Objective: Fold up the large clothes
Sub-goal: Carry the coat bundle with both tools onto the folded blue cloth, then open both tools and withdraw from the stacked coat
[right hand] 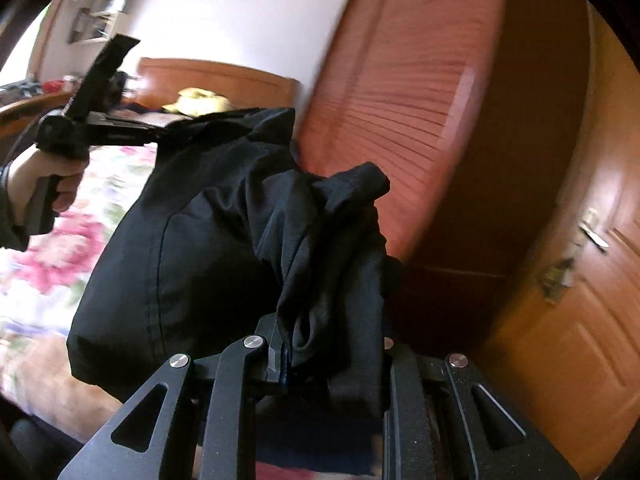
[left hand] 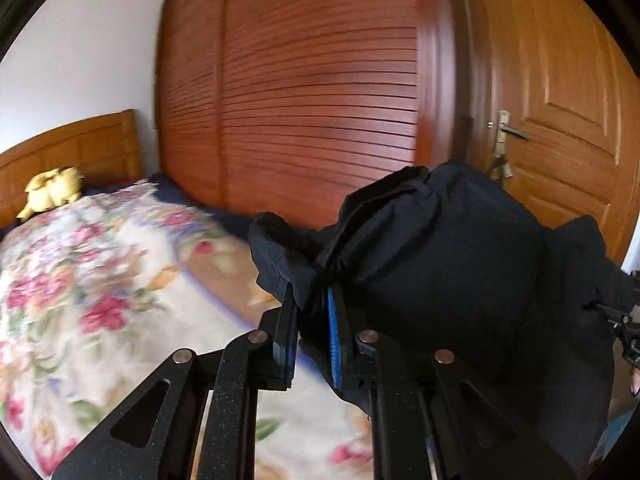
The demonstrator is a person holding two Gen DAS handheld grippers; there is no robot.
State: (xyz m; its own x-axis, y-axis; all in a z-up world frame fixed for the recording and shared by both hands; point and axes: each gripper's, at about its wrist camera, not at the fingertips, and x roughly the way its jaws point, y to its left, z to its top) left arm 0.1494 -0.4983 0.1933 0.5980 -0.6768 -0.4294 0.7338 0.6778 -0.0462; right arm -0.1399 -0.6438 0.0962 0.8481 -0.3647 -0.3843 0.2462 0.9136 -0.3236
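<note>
While both tools are clamping bunched edges of a black garment (left hand: 452, 248), the cloth is hanging in the air above the near part of a floral bedspread (left hand: 80, 280). The left tool (left hand: 313, 320) is pinching a gathered fold between its blue-padded fingers (left hand: 333, 336). The right tool (right hand: 326, 354) is gripping another wad of the same garment, which is draping over its far finger. A yellow plush toy (left hand: 54, 192) is lying by the wooden headboard (left hand: 72, 148), left of a slatted wardrobe (left hand: 304, 92) and a door (left hand: 568, 112).
</note>
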